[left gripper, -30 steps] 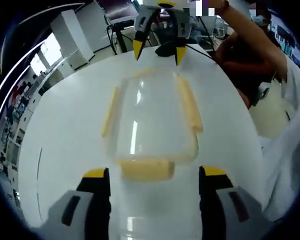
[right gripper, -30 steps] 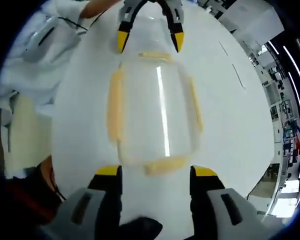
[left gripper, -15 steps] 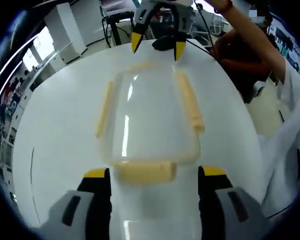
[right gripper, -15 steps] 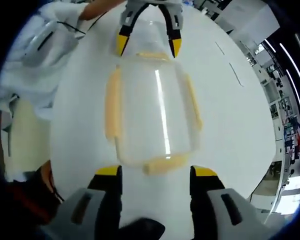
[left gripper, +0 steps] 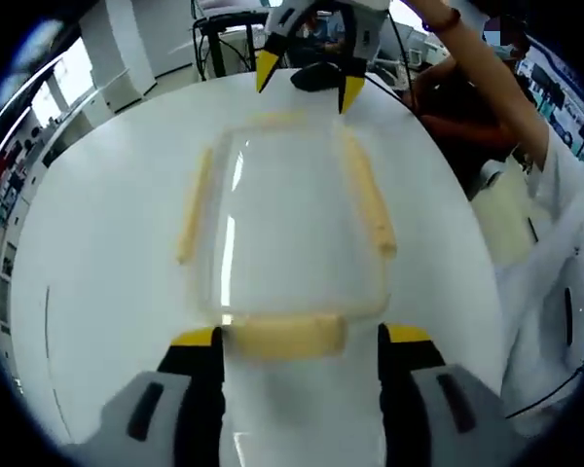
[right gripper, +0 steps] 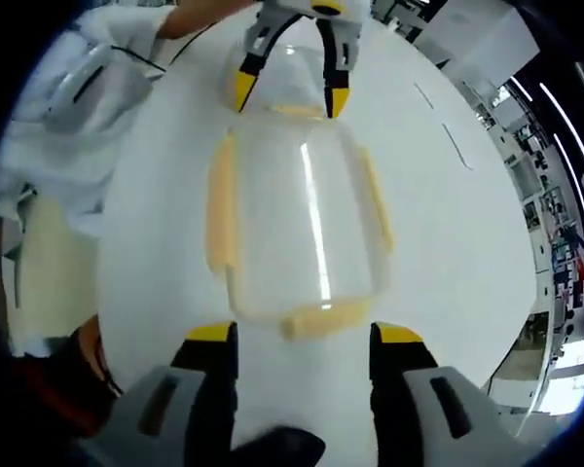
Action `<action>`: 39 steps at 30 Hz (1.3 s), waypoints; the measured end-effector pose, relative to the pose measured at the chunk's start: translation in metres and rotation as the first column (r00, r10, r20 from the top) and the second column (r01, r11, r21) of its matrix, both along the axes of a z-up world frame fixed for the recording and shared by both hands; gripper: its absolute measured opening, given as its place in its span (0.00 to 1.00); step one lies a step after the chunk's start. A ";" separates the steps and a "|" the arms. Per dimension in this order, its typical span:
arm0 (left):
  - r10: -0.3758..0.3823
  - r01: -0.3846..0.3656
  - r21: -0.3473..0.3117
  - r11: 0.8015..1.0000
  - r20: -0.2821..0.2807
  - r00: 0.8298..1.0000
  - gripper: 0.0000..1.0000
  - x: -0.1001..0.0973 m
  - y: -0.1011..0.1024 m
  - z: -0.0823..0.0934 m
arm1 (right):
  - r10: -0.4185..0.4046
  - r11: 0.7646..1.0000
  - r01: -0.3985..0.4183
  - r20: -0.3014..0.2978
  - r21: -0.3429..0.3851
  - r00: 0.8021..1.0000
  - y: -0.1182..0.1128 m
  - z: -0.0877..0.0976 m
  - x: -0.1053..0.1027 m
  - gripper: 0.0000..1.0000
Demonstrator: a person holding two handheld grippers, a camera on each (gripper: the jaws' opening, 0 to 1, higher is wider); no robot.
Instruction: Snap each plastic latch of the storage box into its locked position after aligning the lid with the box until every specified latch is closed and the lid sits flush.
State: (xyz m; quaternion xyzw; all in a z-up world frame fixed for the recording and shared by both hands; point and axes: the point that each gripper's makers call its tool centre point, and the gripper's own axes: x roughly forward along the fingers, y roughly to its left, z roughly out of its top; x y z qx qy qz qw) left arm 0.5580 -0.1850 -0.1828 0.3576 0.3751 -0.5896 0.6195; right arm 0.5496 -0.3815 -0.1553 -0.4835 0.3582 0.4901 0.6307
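Observation:
A clear storage box [left gripper: 287,224] with its lid on sits mid-table, with a pale yellow latch on each of its sides. In the left gripper view, the end latch [left gripper: 282,336] lies between the yellow tips of my open left gripper [left gripper: 300,341], and long latches [left gripper: 370,204] run down both sides. My right gripper [left gripper: 309,83] stands open at the far end. In the right gripper view, the box [right gripper: 302,229] lies lengthwise. Its near end latch [right gripper: 323,318] sits just ahead of my open right gripper [right gripper: 303,336]. The left gripper [right gripper: 290,94] flanks the far latch [right gripper: 292,110].
The box rests on a white round table [left gripper: 97,253] with bare surface all around it. A person in white clothing [left gripper: 555,243] stands off the table's right edge in the left gripper view, seen as a sleeve [right gripper: 68,107] in the right gripper view. Office furniture lies beyond.
My left gripper has moved in toward the box, so its tips now flank the end latch, and its jaws look slightly narrower. The right gripper and the box have stayed put.

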 end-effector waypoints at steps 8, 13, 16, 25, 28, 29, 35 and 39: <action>0.039 -0.039 0.008 0.999 0.003 0.999 0.58 0.003 -0.002 0.000 | -0.009 1.000 0.009 0.008 0.016 1.000 -0.002 -0.001 0.002 0.53; 0.057 -0.057 -0.001 0.998 0.004 0.998 0.55 0.005 -0.003 0.002 | -0.009 1.000 0.009 0.008 0.018 1.000 0.000 -0.003 -0.001 0.53; 0.058 -0.058 -0.014 0.998 0.004 0.998 0.51 0.006 -0.005 0.003 | -0.010 1.000 0.010 0.015 0.022 1.000 0.000 -0.002 0.000 0.53; 0.042 -0.042 -0.052 0.998 0.012 0.999 0.39 0.007 -0.009 0.006 | -0.012 0.999 0.012 0.022 0.041 1.000 0.000 -0.001 -0.003 0.53; 0.009 -0.008 -0.077 0.997 0.016 1.000 0.39 0.006 -0.009 0.006 | -0.018 0.999 0.017 0.021 0.038 1.000 -0.002 -0.002 -0.003 0.53; 0.001 0.000 -0.087 0.996 0.014 1.000 0.38 0.006 -0.009 0.006 | -0.018 0.999 0.018 0.020 0.039 1.000 -0.002 -0.002 -0.003 0.53; -0.023 0.025 -0.094 0.995 0.016 1.000 0.38 0.004 -0.009 0.006 | -0.014 0.999 0.013 0.007 0.034 1.000 -0.002 -0.003 -0.007 0.52; -0.059 0.060 -0.086 0.994 0.018 0.998 0.38 0.000 -0.006 0.006 | -0.007 1.000 0.007 -0.020 0.021 1.000 -0.003 -0.006 -0.013 0.52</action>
